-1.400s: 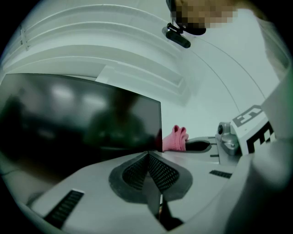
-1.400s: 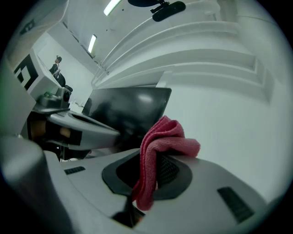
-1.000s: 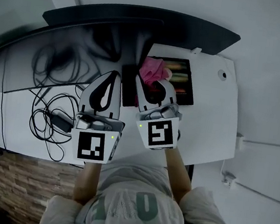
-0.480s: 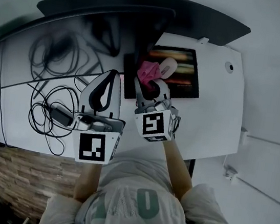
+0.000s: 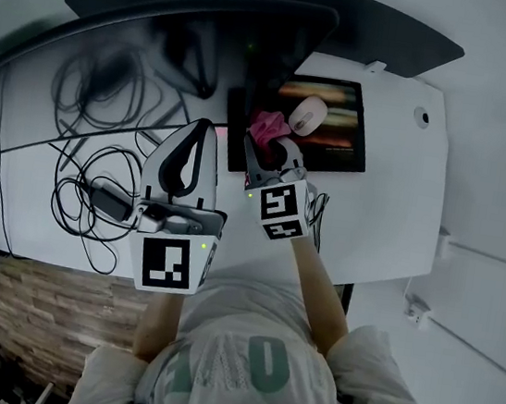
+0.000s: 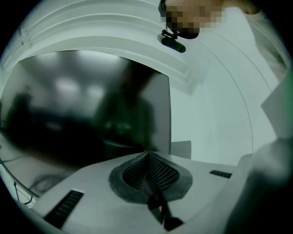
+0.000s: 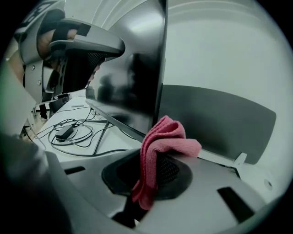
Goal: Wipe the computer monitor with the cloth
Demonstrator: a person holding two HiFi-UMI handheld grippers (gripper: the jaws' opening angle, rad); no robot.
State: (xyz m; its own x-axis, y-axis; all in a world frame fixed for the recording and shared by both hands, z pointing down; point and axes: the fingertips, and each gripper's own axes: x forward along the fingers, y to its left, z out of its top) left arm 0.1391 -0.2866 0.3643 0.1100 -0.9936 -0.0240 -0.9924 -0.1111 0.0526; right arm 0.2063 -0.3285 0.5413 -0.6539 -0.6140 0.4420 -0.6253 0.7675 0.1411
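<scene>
Right tongs [image 5: 270, 147]: closed on the cloth, which is pinched between the two jaws and bunches out above them.
Cloth [image 7: 160, 141]: pink and folded. In the head view it sits at the tip of the right tongs, just beside the mouse and over the left edge of the mouse pad. In the right gripper view it stands in front of the monitor's lower right corner. Whether it touches the screen cannot be told.
Left tongs [image 6: 147, 157]: jaws pressed together with nothing between them, pointed at the dark screen. In the head view they are held left of the right tongs, over the table.
Monitor [image 7: 132, 82]: dark, glossy and upright along the far side of the table, with its right edge showing as a thin vertical line.
Mouse [image 5: 307, 114]: pale, lying on the mouse pad.
Mouse pad [image 5: 346, 149]: dark with coloured streaks, on the right part of the table.
Cables [image 5: 89, 173]: a loose black tangle on the left of the table, looped around a small dark adapter.
Table [image 5: 391, 216]: white.
</scene>
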